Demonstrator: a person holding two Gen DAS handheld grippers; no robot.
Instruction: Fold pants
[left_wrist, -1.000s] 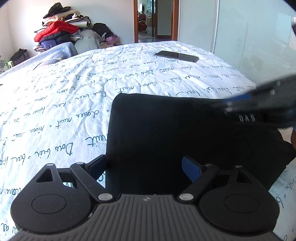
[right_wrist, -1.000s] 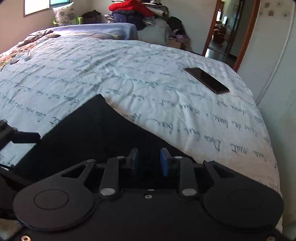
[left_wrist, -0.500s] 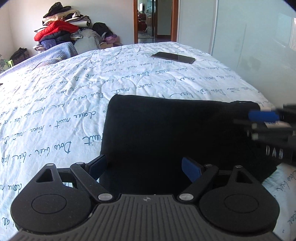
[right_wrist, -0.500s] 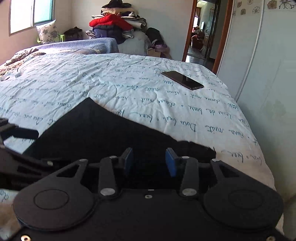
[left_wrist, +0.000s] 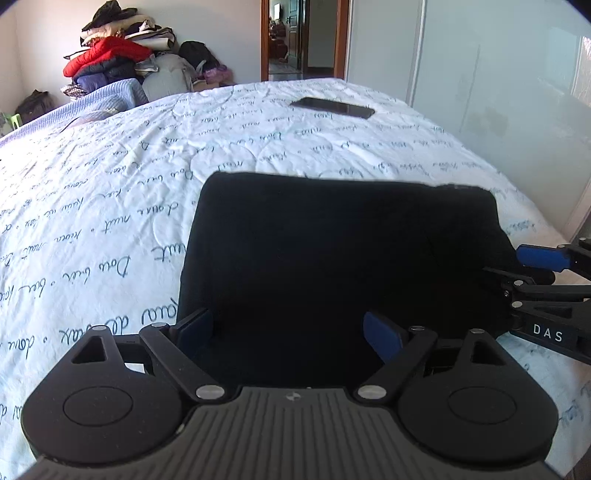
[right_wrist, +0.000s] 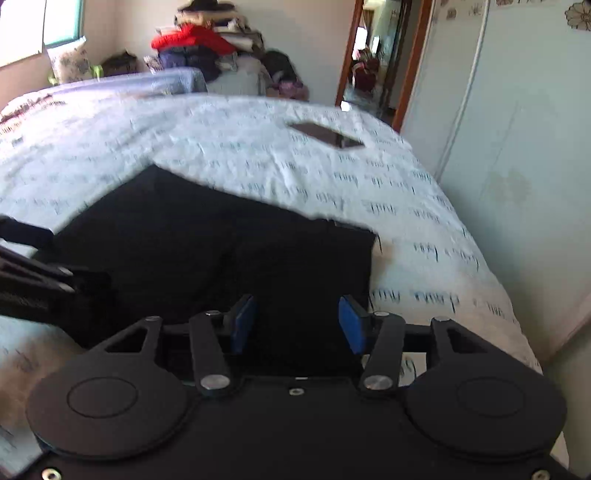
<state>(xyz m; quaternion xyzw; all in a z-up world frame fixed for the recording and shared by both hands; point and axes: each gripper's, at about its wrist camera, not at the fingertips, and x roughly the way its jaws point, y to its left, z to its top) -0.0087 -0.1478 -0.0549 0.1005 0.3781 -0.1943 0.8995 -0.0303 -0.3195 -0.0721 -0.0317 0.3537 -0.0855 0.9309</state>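
Two grippers spread, nothing held, over folded black pants.
We see left gripper and right gripper wide apart; pants flat on bedspread, phone beyond.

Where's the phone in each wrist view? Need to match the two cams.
Left wrist: phone lies upper centre on the bedspread, beyond the folded black pants.
Right wrist: phone lies upper centre-right, blurred, past the pants' far edge.
Shared landmark: red jacket on the clothes pile.
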